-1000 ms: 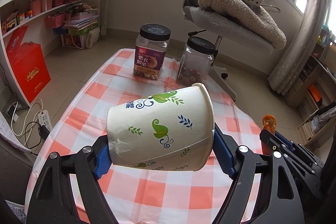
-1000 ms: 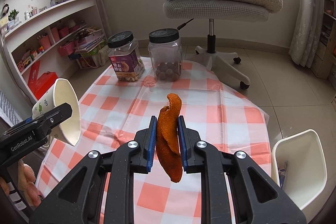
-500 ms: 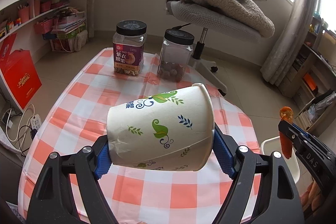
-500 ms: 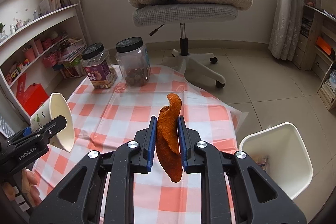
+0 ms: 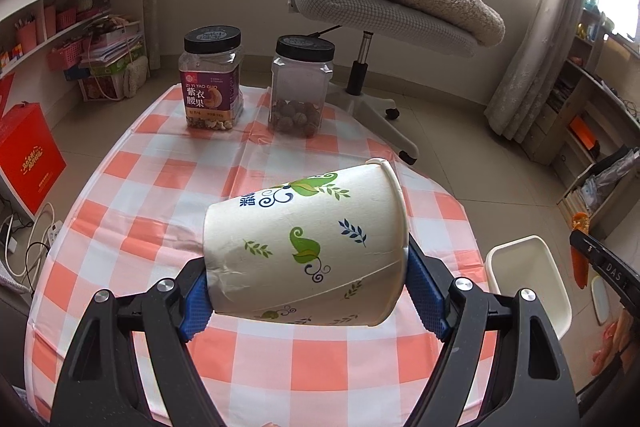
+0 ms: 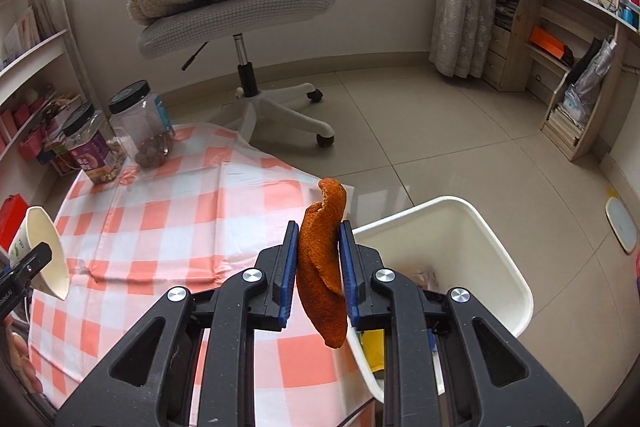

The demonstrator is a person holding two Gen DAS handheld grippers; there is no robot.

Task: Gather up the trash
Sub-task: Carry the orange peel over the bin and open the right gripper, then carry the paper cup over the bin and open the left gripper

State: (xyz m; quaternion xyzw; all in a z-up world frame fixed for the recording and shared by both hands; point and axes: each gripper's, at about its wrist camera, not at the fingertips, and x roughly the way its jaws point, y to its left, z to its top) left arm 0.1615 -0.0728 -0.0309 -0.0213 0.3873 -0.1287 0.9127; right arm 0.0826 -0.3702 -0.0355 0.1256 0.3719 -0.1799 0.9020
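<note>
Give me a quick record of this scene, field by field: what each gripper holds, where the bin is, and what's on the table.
left gripper: shut on paper cup, cup on its side above the table
right gripper: shut on orange peel, held near the bin's rim
bin: white, on the floor beside the table, some trash inside
table: checked cloth, two black-lidded jars at the far end
jar with purple label: left one
clear jar: right one, nuts at the bottom

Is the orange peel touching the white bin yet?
Apart. The right wrist view shows the peel pinched in the right gripper, hanging above the bin rim with floor and tablecloth behind it.
</note>
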